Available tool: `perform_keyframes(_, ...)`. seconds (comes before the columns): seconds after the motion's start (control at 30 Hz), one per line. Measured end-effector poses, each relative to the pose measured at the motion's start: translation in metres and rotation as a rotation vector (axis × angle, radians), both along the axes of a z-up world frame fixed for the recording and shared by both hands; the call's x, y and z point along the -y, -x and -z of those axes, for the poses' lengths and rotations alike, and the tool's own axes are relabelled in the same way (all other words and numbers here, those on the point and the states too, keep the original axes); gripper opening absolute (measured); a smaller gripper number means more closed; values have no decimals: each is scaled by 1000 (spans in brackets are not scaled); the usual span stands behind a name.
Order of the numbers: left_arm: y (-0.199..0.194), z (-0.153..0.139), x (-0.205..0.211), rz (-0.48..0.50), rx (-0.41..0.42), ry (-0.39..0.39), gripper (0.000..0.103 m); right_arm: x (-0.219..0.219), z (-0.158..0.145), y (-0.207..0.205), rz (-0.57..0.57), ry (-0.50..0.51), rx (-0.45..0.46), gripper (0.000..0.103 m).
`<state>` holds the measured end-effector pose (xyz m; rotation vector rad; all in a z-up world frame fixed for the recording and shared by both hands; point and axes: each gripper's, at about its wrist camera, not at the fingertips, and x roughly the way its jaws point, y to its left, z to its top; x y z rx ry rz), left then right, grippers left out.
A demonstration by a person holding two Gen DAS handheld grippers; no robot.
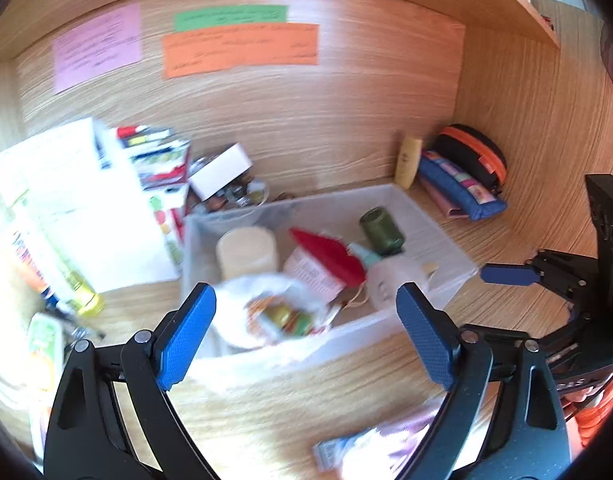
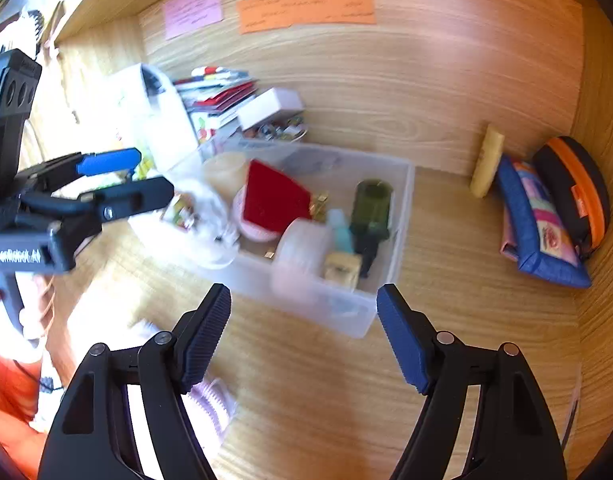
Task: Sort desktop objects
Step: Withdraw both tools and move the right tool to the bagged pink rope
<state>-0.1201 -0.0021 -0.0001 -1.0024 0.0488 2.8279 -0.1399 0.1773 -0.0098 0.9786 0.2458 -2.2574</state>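
From the left wrist camera, the left gripper [image 1: 306, 332] stands wide and holds nothing, poised above the near left corner of a clear plastic bin [image 1: 446, 248] on the wooden tabletop [image 1: 266, 412]. Straight ahead between its pads lies a blurred white bundle [image 1: 266, 312] with something colourful at its centre, already inside the bin; beyond it sit a cream jar [image 1: 248, 252], a red cloth [image 1: 330, 256] and a dark green bottle [image 1: 382, 230]. The right gripper [image 1: 506, 274] enters from the right edge, side-on, beside the bin's right end; whether it is wide or narrow cannot be told here. A crumpled wrapper [image 1: 370, 448] lies loose on the tabletop near the bottom edge, below and right of the left gripper.

From the right wrist camera, the right gripper [image 2: 304, 332] is likewise wide and empty, aimed at the bin's near long wall [image 2: 306, 292], with the bin running away to the upper left. The left gripper [image 2: 118, 180] hangs over the bin's left end and looks nearer the white bundle [image 2: 202, 220]. A blue pouch [image 2: 538, 220] and a black-and-orange case [image 2: 574, 188] rest against the right wall, well apart from the bin and closer to the right gripper, which seems better placed to fetch them.
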Motion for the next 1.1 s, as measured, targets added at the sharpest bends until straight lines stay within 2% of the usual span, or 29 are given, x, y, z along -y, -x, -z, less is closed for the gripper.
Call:
perform_keyframes(0.2,-23,20,20,-59,63,20,92,13,11,-30,-93,-27,20,82)
perform_keyframes(0.37,-43,41,35,-100,123,21,92,24,22,-56,-159,-69,19,83)
perform_keyframes(0.6,-74,61,51,-138,169,5,92,36,39,-82,-226,-126,69,83)
perform_keyframes(0.7,-84,69,58,-153,190,-4,92,43,44,-92,-258,-165,57,83)
perform_keyframes(0.83,-91,79,68,-169,219,-38,92,58,51,-93,-291,-235,42,83)
perform_keyframes(1.1,-97,86,78,-185,230,-86,92,89,58,-75,-399,-337,68,93)
